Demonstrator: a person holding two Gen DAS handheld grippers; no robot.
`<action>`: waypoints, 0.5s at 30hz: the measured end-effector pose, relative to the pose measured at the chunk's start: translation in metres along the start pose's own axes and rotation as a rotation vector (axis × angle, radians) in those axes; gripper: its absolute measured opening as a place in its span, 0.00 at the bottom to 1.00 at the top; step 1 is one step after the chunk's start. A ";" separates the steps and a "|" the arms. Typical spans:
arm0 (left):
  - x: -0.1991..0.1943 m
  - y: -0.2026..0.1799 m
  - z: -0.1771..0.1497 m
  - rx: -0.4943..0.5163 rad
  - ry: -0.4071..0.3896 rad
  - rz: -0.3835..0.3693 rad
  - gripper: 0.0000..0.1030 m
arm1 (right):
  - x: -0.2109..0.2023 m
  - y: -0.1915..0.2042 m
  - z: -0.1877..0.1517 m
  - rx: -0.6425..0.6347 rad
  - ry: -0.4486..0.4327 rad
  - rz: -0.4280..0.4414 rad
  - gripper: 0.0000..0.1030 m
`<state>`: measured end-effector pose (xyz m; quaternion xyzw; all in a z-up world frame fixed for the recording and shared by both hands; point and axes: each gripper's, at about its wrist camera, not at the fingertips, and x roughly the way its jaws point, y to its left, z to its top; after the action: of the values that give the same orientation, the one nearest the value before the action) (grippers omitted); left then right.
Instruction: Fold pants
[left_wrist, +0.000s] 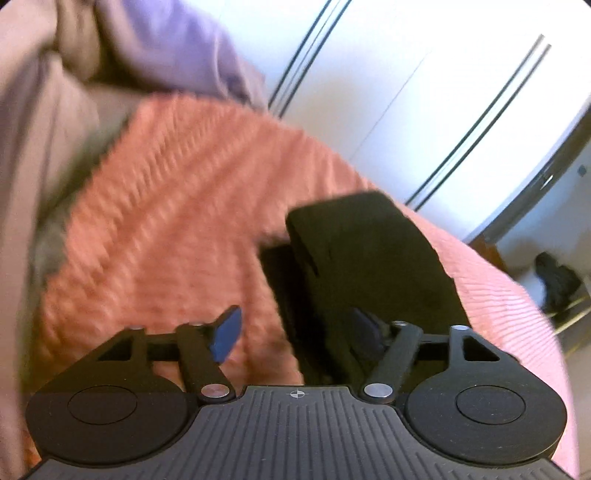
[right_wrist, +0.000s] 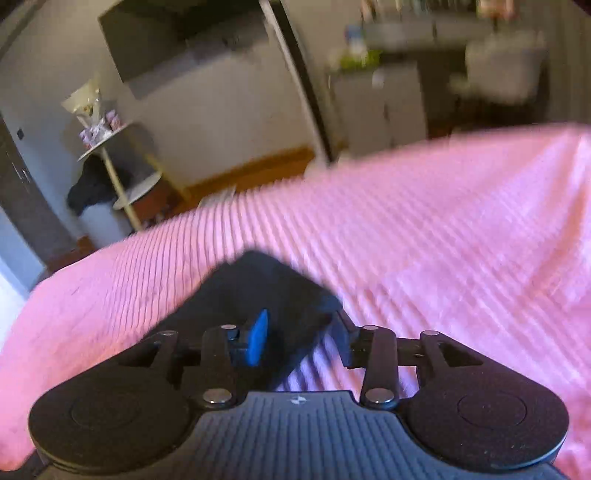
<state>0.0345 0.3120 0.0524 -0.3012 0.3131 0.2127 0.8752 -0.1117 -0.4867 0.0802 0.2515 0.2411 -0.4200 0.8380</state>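
The black pants (left_wrist: 369, 254) lie folded in a compact stack on the ribbed pink bedspread (left_wrist: 177, 206). My left gripper (left_wrist: 295, 332) is open just above the near left edge of the stack; its right finger is over the pants, its left blue pad (left_wrist: 226, 336) over the bedspread. In the right wrist view the same folded pants (right_wrist: 255, 295) lie right in front. My right gripper (right_wrist: 299, 336) is open, its blue pad (right_wrist: 258, 338) over the pants and its other finger at their right corner.
Beige and purple bedding (left_wrist: 129, 48) is bunched at the head of the bed. White wardrobe doors (left_wrist: 443, 92) stand beyond the bed. A small tiered stand (right_wrist: 110, 166) with a dark garment and a desk area (right_wrist: 406, 74) lie past the bed's edge (right_wrist: 258, 192).
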 end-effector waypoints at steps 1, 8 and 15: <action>-0.003 -0.005 0.002 0.031 -0.009 0.004 0.81 | -0.006 0.017 0.001 -0.031 -0.023 0.039 0.38; 0.007 -0.049 -0.015 0.165 -0.030 0.021 0.92 | -0.020 0.229 -0.065 -0.387 0.239 0.684 0.60; 0.016 -0.042 -0.047 0.055 -0.141 0.045 0.92 | -0.025 0.428 -0.197 -0.719 0.464 0.947 0.59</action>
<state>0.0498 0.2541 0.0288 -0.2539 0.2634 0.2443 0.8980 0.1909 -0.1265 0.0401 0.1183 0.4048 0.1684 0.8910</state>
